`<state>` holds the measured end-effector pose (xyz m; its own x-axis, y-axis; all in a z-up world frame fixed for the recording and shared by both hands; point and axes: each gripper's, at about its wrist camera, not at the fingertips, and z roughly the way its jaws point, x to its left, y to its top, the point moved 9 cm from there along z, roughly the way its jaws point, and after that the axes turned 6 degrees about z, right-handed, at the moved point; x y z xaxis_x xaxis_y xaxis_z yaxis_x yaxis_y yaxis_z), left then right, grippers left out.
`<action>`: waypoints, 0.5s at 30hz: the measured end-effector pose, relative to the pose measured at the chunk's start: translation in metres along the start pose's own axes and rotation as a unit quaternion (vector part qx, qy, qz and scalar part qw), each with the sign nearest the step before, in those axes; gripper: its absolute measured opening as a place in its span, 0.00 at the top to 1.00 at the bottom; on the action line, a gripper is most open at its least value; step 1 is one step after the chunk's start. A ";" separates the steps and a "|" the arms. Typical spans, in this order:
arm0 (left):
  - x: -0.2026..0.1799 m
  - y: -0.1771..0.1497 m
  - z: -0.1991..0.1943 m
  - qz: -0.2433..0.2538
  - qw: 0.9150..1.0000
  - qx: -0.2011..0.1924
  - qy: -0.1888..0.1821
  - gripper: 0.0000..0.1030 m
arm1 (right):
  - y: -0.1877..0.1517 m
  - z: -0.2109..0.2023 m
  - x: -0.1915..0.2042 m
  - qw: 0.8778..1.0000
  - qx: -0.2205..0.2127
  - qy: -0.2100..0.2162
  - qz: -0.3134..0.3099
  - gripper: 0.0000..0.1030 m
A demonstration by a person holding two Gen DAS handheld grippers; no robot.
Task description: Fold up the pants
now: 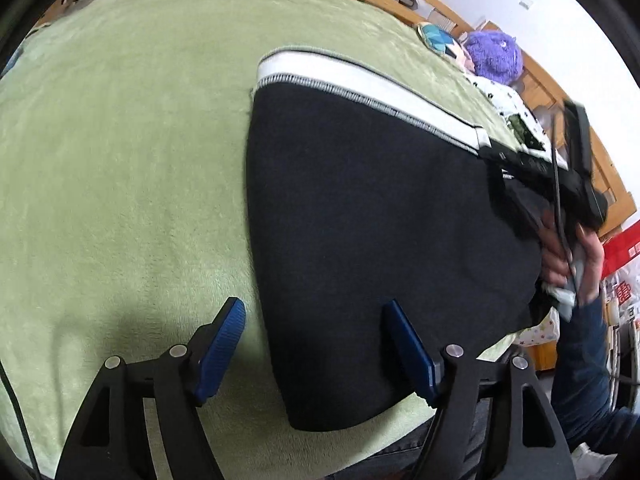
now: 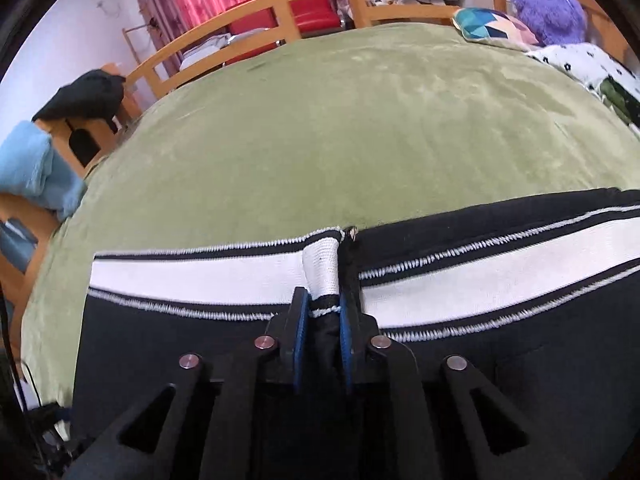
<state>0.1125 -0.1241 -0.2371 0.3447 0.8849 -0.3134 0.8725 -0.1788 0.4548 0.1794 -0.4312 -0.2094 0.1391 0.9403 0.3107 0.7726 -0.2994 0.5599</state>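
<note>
Black pants (image 1: 360, 220) with a white side stripe (image 1: 360, 84) lie folded on a green blanket (image 1: 120, 160). My left gripper (image 1: 315, 312) hovers open over the pants' near left edge, one finger above the blanket and the other above the black cloth; nothing is pinched. In the right wrist view my right gripper (image 2: 323, 296) is shut on a raised fold of the pants (image 2: 520, 360), where the white stripe (image 2: 180, 276) bunches up between the blue pads (image 2: 301, 320). The left wrist view shows that gripper (image 1: 560, 176) at the pants' right end, held by a hand (image 1: 560, 256).
A purple plush toy (image 2: 548, 4), a patterned pillow (image 2: 492, 24) and a spotted quilt (image 2: 580, 60) sit at the bed's far right. A wooden bed rail (image 2: 280, 8) runs behind. A blue towel (image 2: 32, 168) and a dark garment (image 2: 84, 92) lie at the left.
</note>
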 end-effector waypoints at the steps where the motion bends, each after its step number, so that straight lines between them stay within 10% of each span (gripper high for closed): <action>1: 0.000 0.001 -0.004 -0.003 1.000 -0.009 -0.005 0.30 | -0.004 -0.013 -0.006 1.000 -0.010 -0.013 0.008 0.66; 6: 0.005 -0.006 0.001 -0.012 1.000 -0.007 -0.002 0.30 | -0.043 -0.070 -0.017 0.998 -0.041 0.026 0.026 0.55; 15: 0.006 0.002 0.005 -0.048 0.999 -0.024 -0.009 0.27 | -0.119 -0.082 -0.032 0.998 -0.039 -0.036 0.031 0.57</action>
<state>0.1182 -0.1215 -0.2423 0.2672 0.8893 -0.3711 0.8840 -0.0730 0.4617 0.0327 -0.4390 -0.2228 0.2314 0.9282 0.2912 0.7108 -0.3657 0.6008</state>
